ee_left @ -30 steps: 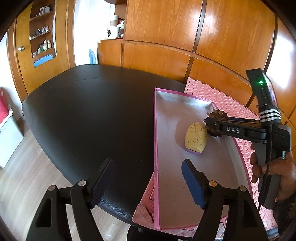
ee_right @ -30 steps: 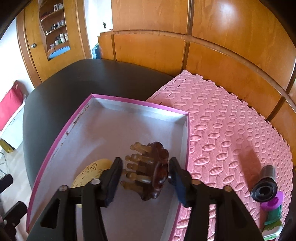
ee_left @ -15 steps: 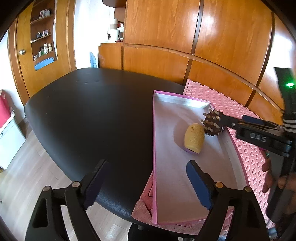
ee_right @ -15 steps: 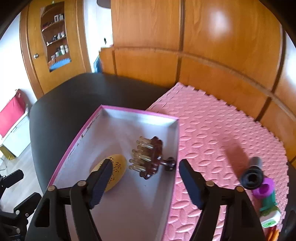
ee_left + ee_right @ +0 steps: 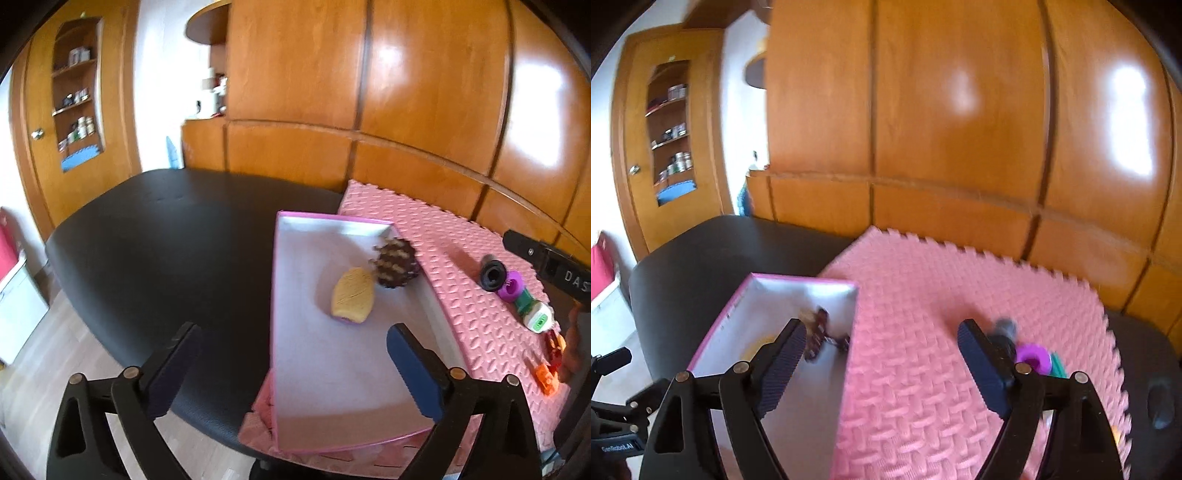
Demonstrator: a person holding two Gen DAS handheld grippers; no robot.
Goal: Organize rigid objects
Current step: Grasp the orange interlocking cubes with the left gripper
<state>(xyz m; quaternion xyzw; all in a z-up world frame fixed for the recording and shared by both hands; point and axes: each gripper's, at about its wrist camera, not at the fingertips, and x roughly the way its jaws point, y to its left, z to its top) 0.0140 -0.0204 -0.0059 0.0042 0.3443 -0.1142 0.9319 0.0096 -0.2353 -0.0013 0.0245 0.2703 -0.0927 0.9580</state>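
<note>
Brown brush (image 5: 395,267), released from my right gripper (image 5: 882,354), lay against the box (image 5: 275,295) wall beside the sponge (image 5: 352,295), both grippers' jaws opening empty.

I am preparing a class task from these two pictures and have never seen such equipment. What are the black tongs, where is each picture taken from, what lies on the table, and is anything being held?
A person holds a two-finger gripper in each hand; a camera on each looks along its fingers. One picture is from the left gripper, the other from the right gripper. Both sets of jaws are opening, with nothing between them.

On the black table lies a pink foam mat bearing a pink-edged tray. The tray holds a yellow oval object and a brown hair claw. A dark cylinder, a purple ring and small toys wait on the mat.
</note>
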